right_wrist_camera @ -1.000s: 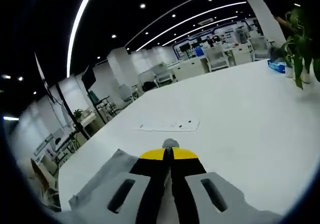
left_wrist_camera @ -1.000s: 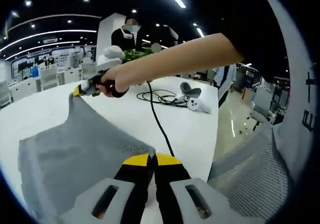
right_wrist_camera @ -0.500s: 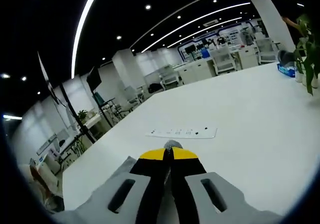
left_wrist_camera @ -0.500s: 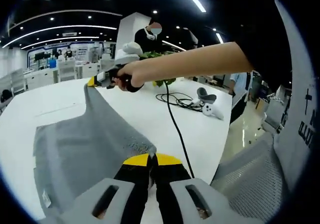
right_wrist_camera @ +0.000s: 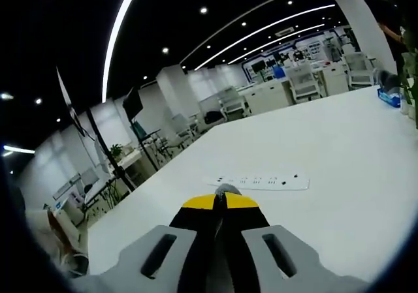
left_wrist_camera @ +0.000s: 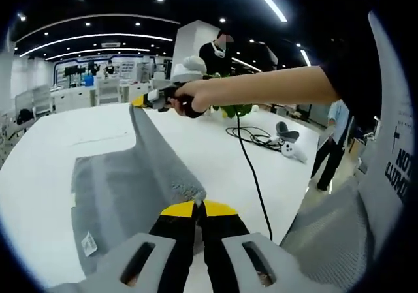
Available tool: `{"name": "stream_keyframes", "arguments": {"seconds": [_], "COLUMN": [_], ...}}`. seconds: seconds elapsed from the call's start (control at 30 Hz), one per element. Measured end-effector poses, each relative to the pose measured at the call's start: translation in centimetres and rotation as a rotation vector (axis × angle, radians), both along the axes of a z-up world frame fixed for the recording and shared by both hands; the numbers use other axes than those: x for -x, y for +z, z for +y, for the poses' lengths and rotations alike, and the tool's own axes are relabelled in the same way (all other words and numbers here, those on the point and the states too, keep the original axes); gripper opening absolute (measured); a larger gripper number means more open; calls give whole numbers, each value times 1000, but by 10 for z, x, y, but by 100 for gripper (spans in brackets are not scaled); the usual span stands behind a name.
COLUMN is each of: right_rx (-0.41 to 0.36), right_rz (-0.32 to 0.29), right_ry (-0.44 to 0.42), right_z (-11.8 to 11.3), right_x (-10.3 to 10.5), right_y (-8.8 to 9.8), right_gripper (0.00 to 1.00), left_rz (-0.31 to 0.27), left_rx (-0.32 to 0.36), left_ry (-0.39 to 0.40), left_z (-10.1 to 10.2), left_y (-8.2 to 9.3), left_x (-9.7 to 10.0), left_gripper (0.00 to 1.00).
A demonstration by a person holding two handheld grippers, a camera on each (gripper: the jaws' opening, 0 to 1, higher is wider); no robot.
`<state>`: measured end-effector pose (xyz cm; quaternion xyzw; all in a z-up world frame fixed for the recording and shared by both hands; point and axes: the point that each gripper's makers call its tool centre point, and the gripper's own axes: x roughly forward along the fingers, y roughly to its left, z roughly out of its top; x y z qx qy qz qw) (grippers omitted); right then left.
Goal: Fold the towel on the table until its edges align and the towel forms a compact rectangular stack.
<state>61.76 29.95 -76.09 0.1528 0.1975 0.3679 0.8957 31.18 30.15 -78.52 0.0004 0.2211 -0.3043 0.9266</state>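
A grey towel [left_wrist_camera: 124,182] hangs lifted over the white table [left_wrist_camera: 39,156], stretched between two pinched corners. My left gripper [left_wrist_camera: 198,205] is shut on the near corner, the fabric bunching at its yellow tips. In the left gripper view the right gripper [left_wrist_camera: 141,100], held by a bare arm [left_wrist_camera: 261,87], is shut on the far corner. In the right gripper view that gripper [right_wrist_camera: 220,197] is shut with a small grey tuft of towel [right_wrist_camera: 225,188] at its tips. A white label [left_wrist_camera: 89,243] shows at the towel's lower edge.
A black cable [left_wrist_camera: 251,169] runs across the table to white controllers [left_wrist_camera: 290,148] at the right. A white power strip [right_wrist_camera: 261,182] lies ahead of the right gripper. A grey mesh chair [left_wrist_camera: 326,234] stands at the table's near right edge. A person [left_wrist_camera: 219,48] stands beyond.
Both grippers have lifted the pinched corners higher and swung left; the towel edge between them rises more steeply and more of the towel's underside and label shows.
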Motion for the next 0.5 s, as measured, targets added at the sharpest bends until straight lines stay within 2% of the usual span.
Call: {"name": "stream_keyframes", "arguments": {"seconds": [0.17, 0.2, 0.37, 0.5], "right_rx": [-1, 27, 31, 42], "right_rz": [-5, -8, -23, -43], "right_ry": [11, 8, 24, 35], "right_z": [12, 13, 27, 40], "right_x": [4, 5, 1, 2], "right_y": [4, 3, 5, 8], "right_gripper": [0, 0, 0, 0], "left_rz": [-4, -1, 1, 1], "left_rx": [1, -1, 3, -24], "left_ry": [46, 62, 118, 158], "left_z": [15, 19, 37, 54], "left_y": [1, 0, 0, -3], "left_x": [0, 1, 3, 4], "left_gripper": [3, 3, 3, 3]}}
